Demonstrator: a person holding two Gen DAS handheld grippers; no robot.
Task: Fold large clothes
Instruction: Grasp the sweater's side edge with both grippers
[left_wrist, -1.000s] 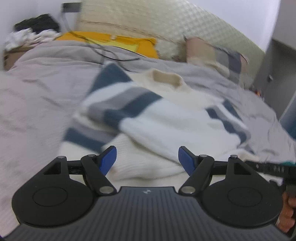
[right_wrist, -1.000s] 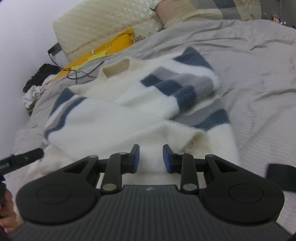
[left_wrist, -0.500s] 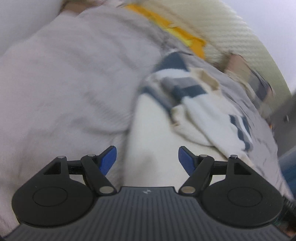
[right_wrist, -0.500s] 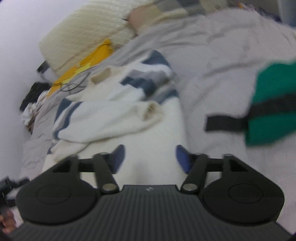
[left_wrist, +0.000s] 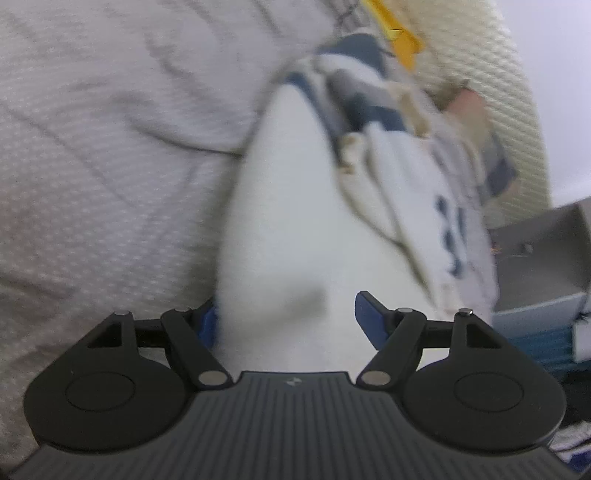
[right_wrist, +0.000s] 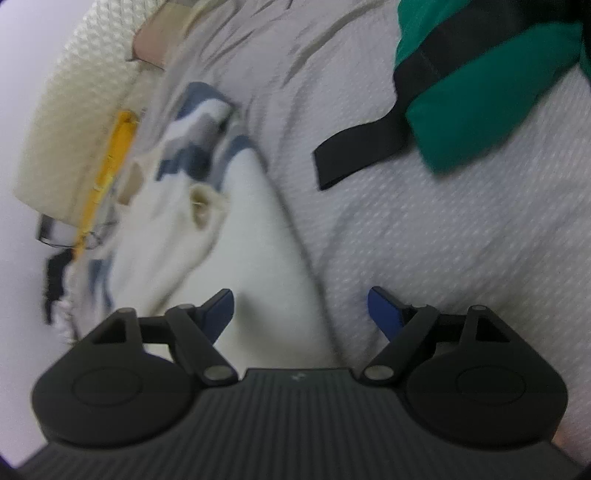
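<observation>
A white sweater (left_wrist: 295, 206) with navy and grey stripes lies on the grey bedspread (left_wrist: 110, 147), its sleeves folded in over the body. My left gripper (left_wrist: 284, 319) stands open low over the sweater's plain white bottom part. The fabric's left edge hides part of the left fingertip (left_wrist: 208, 325). In the right wrist view the sweater (right_wrist: 255, 236) runs away to the upper left. My right gripper (right_wrist: 303, 312) is over its right bottom edge with jaws opening. White cloth lies between the fingers but the pads do not press it.
A green garment with a black strap (right_wrist: 480, 92) lies on the bedspread (right_wrist: 443, 240) to the right of the sweater. A cream quilted headboard (left_wrist: 517, 92), a yellow item (right_wrist: 110, 155) and a pillow (right_wrist: 155, 44) sit beyond. Grey furniture (left_wrist: 546, 251) stands beside the bed.
Both grippers moved down and outward to the sweater's bottom corners, and both views rolled. The right gripper went from nearly shut to wide open. The green garment came into the right view.
</observation>
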